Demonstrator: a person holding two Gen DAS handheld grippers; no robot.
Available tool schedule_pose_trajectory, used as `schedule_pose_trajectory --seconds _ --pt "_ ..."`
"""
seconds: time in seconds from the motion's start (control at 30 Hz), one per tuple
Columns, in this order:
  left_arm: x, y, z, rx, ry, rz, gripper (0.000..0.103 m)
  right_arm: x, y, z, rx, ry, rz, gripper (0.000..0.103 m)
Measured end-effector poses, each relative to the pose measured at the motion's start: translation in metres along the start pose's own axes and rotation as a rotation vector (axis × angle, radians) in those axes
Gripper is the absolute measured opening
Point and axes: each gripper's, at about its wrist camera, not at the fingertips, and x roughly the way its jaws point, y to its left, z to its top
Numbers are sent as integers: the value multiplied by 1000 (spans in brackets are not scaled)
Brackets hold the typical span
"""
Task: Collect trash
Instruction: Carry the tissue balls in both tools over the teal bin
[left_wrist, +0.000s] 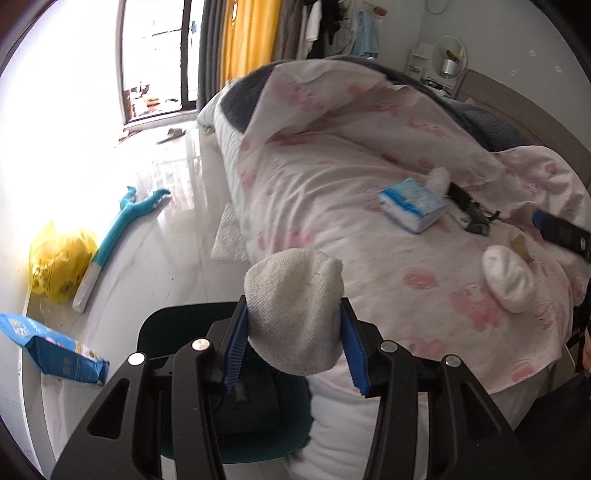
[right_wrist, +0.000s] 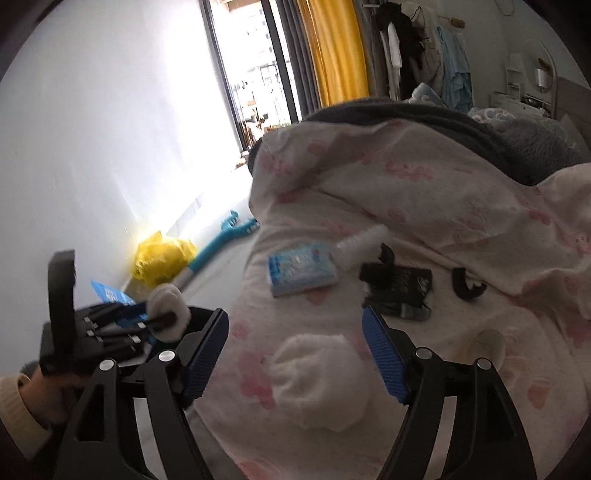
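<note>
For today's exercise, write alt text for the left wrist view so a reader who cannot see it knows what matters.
The left gripper is shut on a white rolled sock, held above a dark bin beside the bed. A second white sock and a blue tissue pack lie on the pink-patterned bedsheet; a yellow bag sits on the floor.
</note>
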Motion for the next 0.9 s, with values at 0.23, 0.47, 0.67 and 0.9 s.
schedule_pose_trajectory --seconds 0.23,0.47,0.67,0.9 --pt "12 24 -3 -68 46 6 50 31 -4 -24 1 166 -41 77" --pt "27 39 -12 -83 137 11 50 36 -2 -24 20 175 -67 50" --pt "41 58 -26 -91 226 34 50 27 22 -9 8 75 -19 49" --pt "57 87 -47 -131 327 58 50 43 63 5 -25 47 63 49"
